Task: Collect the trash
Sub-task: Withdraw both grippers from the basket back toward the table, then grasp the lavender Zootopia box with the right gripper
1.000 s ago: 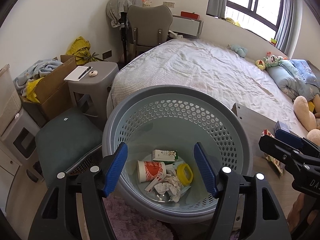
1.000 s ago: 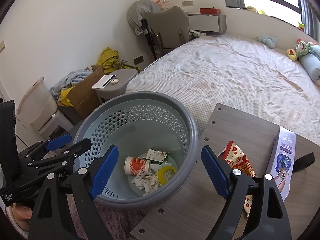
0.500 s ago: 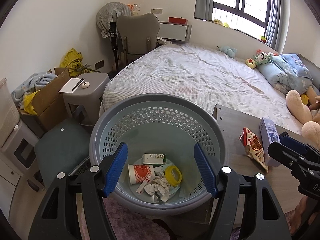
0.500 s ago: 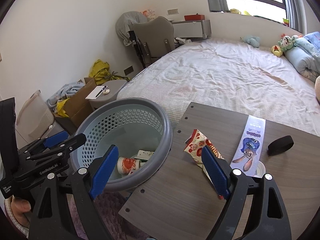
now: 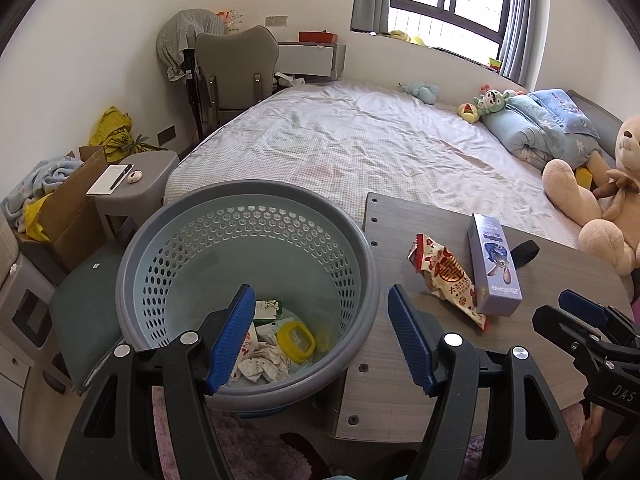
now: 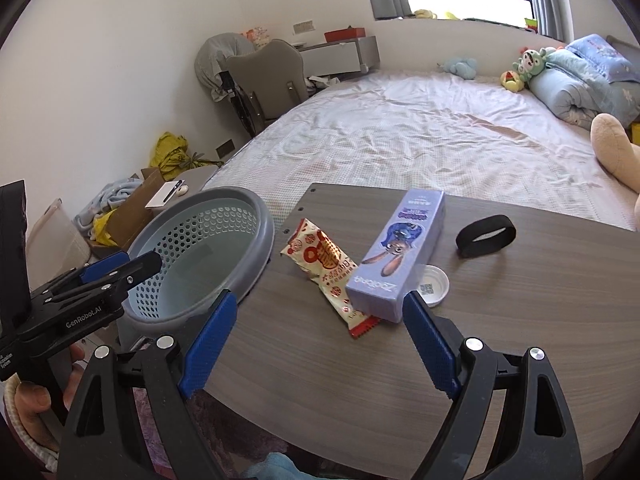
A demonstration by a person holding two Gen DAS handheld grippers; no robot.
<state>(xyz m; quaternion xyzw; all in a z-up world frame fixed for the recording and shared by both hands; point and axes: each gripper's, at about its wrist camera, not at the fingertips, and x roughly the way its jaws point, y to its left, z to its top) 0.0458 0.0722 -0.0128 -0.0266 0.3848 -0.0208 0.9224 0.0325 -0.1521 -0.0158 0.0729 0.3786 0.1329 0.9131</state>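
The right tool (image 6: 316,336) hangs over the table (image 6: 312,396) with its fingers wide apart and nothing between them. Just ahead of it lies the snack wrapper (image 6: 326,270), long axis slanting from far-left to near-right. Touching the wrapper's right side — partly over its near end — is the blue carton (image 6: 400,258), its near end close to the right finger. The right tool looks the nearer one for either piece. The left tool (image 5: 322,336), also spread and empty, hovers over the basket (image 5: 372,280), which sits to the right tool's left — trash already lies in its bottom.
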